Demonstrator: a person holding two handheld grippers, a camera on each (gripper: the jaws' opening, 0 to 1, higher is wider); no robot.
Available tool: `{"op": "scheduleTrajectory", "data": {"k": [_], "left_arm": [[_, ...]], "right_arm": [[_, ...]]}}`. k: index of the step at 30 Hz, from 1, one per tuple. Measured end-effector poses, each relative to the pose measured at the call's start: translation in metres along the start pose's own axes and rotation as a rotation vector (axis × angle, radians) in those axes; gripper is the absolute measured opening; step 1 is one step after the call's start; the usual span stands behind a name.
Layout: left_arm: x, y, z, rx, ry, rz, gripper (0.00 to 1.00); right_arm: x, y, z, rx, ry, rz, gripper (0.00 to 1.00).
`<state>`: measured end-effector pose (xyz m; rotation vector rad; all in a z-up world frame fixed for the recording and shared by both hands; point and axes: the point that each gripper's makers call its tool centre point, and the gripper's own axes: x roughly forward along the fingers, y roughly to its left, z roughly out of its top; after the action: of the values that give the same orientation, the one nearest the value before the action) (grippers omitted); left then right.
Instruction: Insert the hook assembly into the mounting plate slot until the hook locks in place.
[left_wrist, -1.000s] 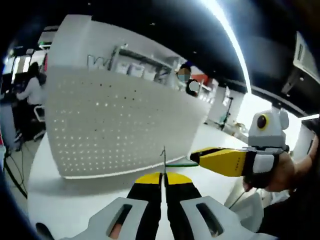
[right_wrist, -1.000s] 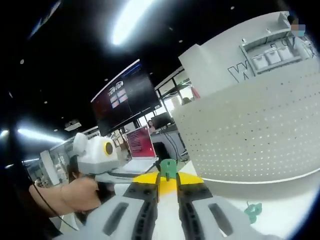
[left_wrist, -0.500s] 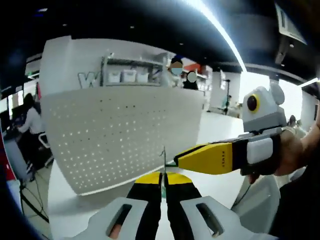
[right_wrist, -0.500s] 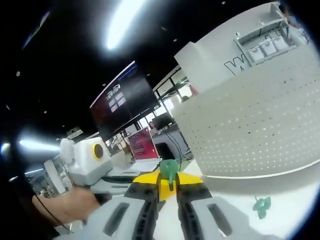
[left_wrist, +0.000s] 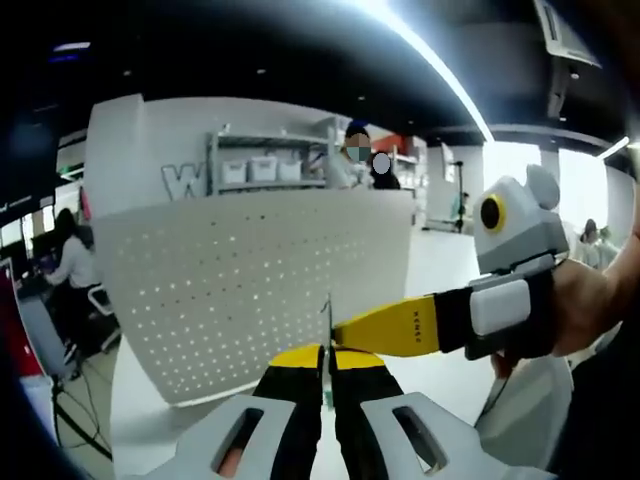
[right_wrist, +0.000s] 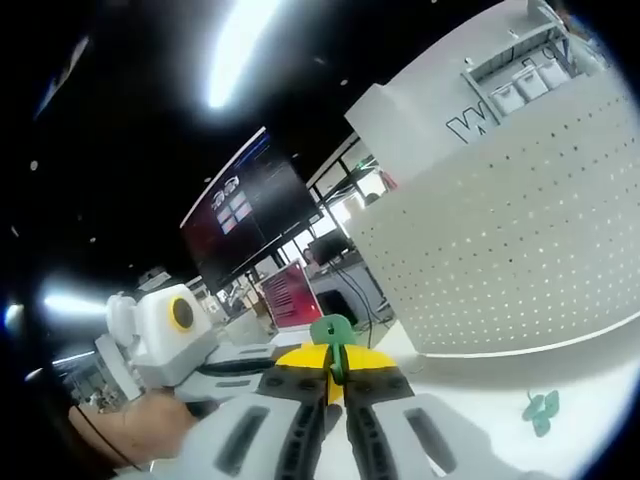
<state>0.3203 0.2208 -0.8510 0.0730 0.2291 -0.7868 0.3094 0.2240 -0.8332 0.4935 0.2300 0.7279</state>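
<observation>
The left gripper (left_wrist: 326, 352) is showing black jaws capped in yellow on pale grey slotted mounts. The right gripper (left_wrist: 345, 331), entering beside its tips, is wearing a long yellow jaw, black collar and white block.

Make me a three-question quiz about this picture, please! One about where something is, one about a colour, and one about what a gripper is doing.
1. Where is the loose green piece in the right gripper view?
A. on the white tabletop below the pegboard
B. hanging on the pegboard
C. on the shelf

2. What colour is the hook part in the right gripper?
A. red
B. green
C. blue

3. What is the left gripper doing?
A. wide open
B. shut on a thin metal plate
C. holding a cup

Answers: 1 A, it lies on the white surface under the board's lower edge. 2 B, the piece sticking up between the yellow tips is green. 3 B, the fingers pinch a thin upright strip seen edge-on.
</observation>
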Motion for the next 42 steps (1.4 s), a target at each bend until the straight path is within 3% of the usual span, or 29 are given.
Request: {"op": "scheduleTrajectory", "data": {"k": [7,13,15,17,20,24,32,34,39,42], "left_arm": [[0.003,0.001,-0.004,-0.104,0.007,-0.022,0.02],[0.006,0.000,-0.002,-0.131,-0.004,-0.052,0.03],[0.006,-0.002,-0.002,-0.176,-0.016,-0.069,0.04],[0.004,-0.003,0.006,-0.212,-0.082,-0.096,0.06],[0.001,0.000,0.000,-0.269,-0.079,-0.090,0.18],[-0.001,0.001,-0.001,-0.265,-0.089,-0.085,0.39],[-0.003,-0.004,0.001,-0.216,-0.132,-0.101,0.61],[-0.002,-0.004,-0.001,-0.218,-0.123,-0.102,0.67],[0.000,0.000,-0.005,-0.238,-0.117,-0.081,0.80],[0.000,0.003,-0.010,-0.240,-0.100,-0.065,0.86]], "right_arm": [[0.003,-0.004,0.001,-0.010,0.021,-0.008,0.01],[0.001,-0.005,0.003,-0.023,0.032,-0.008,0.00],[0.000,-0.005,0.004,-0.036,0.032,-0.008,0.00],[-0.001,-0.001,0.009,-0.073,0.014,0.017,0.00],[-0.003,-0.001,0.015,-0.127,0.013,0.008,0.00],[-0.004,-0.007,0.021,-0.147,0.006,-0.008,0.00],[-0.007,-0.017,0.031,-0.187,-0.027,-0.031,0.00],[-0.005,-0.023,0.035,-0.233,-0.035,-0.052,0.00],[-0.003,-0.032,0.044,-0.254,-0.055,-0.080,0.00],[-0.006,-0.038,0.060,-0.311,-0.121,-0.127,0.00]]}}
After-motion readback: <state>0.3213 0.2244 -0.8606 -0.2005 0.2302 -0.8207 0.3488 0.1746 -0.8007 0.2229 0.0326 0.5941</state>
